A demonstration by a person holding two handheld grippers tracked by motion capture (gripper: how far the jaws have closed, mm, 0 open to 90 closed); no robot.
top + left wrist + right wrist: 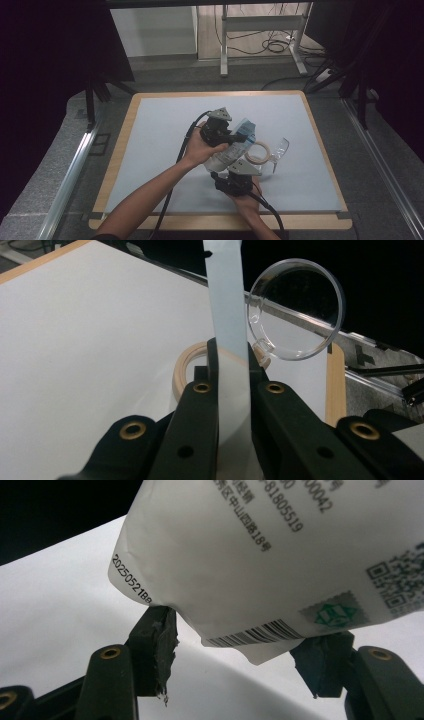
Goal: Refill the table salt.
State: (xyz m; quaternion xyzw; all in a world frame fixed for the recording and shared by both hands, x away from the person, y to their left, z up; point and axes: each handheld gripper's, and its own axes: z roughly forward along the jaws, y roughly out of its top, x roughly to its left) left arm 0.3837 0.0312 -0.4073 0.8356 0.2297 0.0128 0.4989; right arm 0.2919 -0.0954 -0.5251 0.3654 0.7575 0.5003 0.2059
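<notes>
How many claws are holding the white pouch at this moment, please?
2: the left claw pinches the white pouch at its pale blue top edge; the right claw grips its lower end.

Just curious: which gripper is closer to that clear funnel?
Right. The right gripper sits just beside the funnel, gripping the pouch's bottom; the left gripper pinches the pouch's top, farther away.

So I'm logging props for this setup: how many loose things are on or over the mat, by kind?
Soft white pouches: 1, the pouch, held over the mat
Tape rolls: 1, the tape roll
Clear plastic pieces: 1, the clear round piece
Total: 3
</notes>
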